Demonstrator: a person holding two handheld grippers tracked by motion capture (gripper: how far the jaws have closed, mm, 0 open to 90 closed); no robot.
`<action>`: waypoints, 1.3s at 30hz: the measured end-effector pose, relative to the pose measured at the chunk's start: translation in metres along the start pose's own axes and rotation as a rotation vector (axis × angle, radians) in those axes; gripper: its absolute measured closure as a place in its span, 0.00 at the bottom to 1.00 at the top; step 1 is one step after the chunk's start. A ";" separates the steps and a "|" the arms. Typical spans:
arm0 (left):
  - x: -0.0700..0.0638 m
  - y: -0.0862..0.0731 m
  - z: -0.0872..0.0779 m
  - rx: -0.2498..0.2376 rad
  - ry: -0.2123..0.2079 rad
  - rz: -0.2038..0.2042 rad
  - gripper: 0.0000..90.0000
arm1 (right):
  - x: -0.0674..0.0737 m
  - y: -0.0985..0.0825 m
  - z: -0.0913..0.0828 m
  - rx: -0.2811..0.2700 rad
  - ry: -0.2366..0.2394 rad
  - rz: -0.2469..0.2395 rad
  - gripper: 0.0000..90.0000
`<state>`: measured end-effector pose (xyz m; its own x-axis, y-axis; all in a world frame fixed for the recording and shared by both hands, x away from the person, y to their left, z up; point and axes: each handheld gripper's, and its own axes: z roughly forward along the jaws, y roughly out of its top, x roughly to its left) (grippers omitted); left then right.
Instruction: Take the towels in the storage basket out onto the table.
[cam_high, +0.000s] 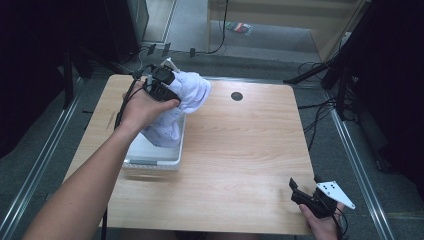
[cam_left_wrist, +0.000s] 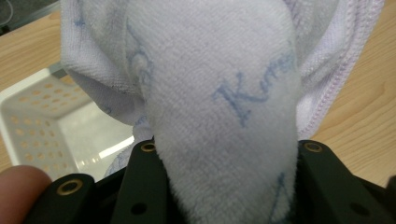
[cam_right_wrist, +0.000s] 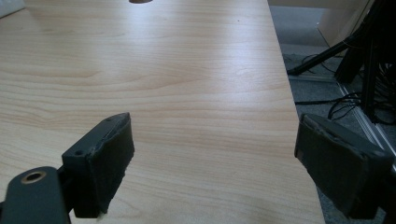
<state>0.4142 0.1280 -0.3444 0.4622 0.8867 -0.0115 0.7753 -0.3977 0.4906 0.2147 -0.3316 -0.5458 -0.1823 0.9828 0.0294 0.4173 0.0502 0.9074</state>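
Observation:
A white towel with blue lettering (cam_high: 189, 95) hangs bunched over the far end of a white perforated basket (cam_high: 152, 161) at the table's left. My left gripper (cam_high: 167, 89) is shut on the towel (cam_left_wrist: 224, 121), whose thick fold fills the gap between the two black jaws; part of the cloth trails down into the basket (cam_left_wrist: 32, 121). At the table's near right corner my right gripper (cam_high: 306, 192) rests low and open. Nothing but bare wood lies between its two black pads (cam_right_wrist: 109, 154).
The light wooden table (cam_high: 240, 150) has a round black cable hole (cam_high: 237, 96) near its far edge. Its right edge (cam_right_wrist: 299, 140) drops to grey floor with cables and black stand legs (cam_right_wrist: 355, 56). A metal rail runs along the floor on each side.

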 end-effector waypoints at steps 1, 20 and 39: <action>-0.003 0.002 0.000 0.002 -0.004 0.006 0.70 | 0.000 0.000 0.000 -0.001 0.000 0.000 0.13; -0.061 0.030 0.018 0.006 -0.053 0.079 0.70 | 0.001 0.000 0.000 -0.002 -0.002 -0.012 0.14; -0.106 0.049 0.054 0.018 -0.114 0.102 0.69 | 0.002 0.000 0.000 -0.006 -0.013 -0.013 0.14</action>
<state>0.4268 0.0013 -0.3661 0.5842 0.8093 -0.0618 0.7289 -0.4897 0.4784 0.2137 -0.3293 -0.5458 -0.1762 0.9843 0.0117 0.4095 0.0625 0.9102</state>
